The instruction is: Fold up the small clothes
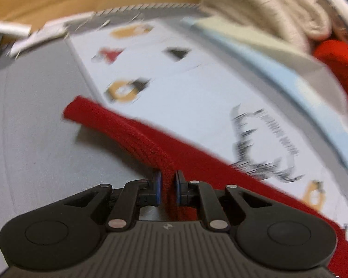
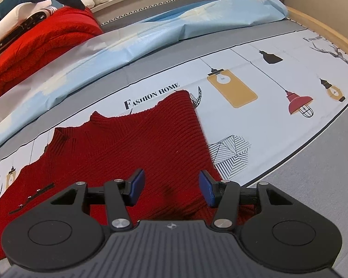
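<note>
Sweater (image 2: 132, 148) – dark red knit – lies flat on the printed sheet (image 2: 266, 120) near my edge of the bed. My left tool (image 1: 167, 186) is pinched tight on its sleeve (image 1: 118, 125); my right tool (image 2: 170, 186) hovers half-wide over the body, gripping nothing. I'd carry the sleeve across flat, without dragging the body. Count: 1 spread sweater, 1 folded red knit (image 2: 41, 44) at the far corner, 2 tools.

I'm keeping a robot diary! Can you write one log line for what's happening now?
left gripper: shut on red sweater sleeve | right gripper: open above sweater | sweater: on printed sheet
</note>
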Tool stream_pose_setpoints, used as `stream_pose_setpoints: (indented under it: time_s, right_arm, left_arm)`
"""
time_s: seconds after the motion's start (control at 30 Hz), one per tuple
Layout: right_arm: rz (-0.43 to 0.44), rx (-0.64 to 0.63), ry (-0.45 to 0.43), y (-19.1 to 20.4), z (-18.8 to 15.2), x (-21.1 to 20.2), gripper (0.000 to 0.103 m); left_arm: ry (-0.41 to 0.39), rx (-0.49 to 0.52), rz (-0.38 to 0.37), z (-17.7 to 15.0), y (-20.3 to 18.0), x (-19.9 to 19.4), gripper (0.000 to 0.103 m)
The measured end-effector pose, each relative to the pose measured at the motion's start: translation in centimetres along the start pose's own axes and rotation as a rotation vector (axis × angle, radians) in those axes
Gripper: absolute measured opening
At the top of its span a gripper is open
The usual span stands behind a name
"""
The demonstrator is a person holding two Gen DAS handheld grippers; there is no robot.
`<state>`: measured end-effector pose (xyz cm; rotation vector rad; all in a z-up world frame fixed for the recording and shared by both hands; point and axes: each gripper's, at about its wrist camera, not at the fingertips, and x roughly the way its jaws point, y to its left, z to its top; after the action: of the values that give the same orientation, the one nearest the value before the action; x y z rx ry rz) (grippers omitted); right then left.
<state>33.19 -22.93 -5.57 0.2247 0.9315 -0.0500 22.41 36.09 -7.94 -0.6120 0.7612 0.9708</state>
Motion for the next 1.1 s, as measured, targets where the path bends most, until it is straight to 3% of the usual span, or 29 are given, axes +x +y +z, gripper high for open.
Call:
stream_pose_setpoints:
  time_s: [0.13,0.27,0.4,0.53,0.6,0.67,0.87,0.97,1.1]
  right_arm:
    - [0.017,-0.003,-0.005,0.1,0.2,-0.5,0.054]
    - [0.043,-0.021,-0.015,0.5,0.5,-1.2,0.053]
    - [0.087,-0.045,-0.035,1.2,0.8,-2.0,0.052]
    - [0.142,-0.067,-0.035,1.8,0.7,-2.3,0.047]
    - [0.16,-0.065,-0.025,1.8,0.6,-2.3,0.047]
    - [0.165,-0.047,-0.008,1.3,0.5,-2.0,0.047]
    - [0.203,0.074,0.095,-0.2,0.1,-0.1,0.048]
    - [0.213,0.116,0.163,0.1,-0.7,1.1,0.048]
    - [0.09,0.116,0.188,0.0,-1.3,1.6,0.048]
  left_arm:
    - [-0.064,0.125,-0.2,-0.7,-4.5,-4.0,0.011]
    - [-0.064,0.296,-0.504,-4.0,-9.9,-9.2,0.01]
    - [0.06,0.346,-0.827,-8.9,-14.2,-13.6,0.011]
    - [0.28,0.348,-1.04,-12.5,-17.5,-15.0,0.014]
    - [0.296,0.391,-1.04,-12.8,-18.5,-15.3,0.014]
    - [0.255,0.411,-0.972,-12.3,-18.8,-15.3,0.015]
    - [0.201,0.403,-0.68,-9.4,-18.1,-11.4,0.015]
    - [0.243,0.348,-0.649,-8.1,-17.2,-9.7,0.015]
    - [0.235,0.35,-0.63,-7.0,-16.7,-9.0,0.015]
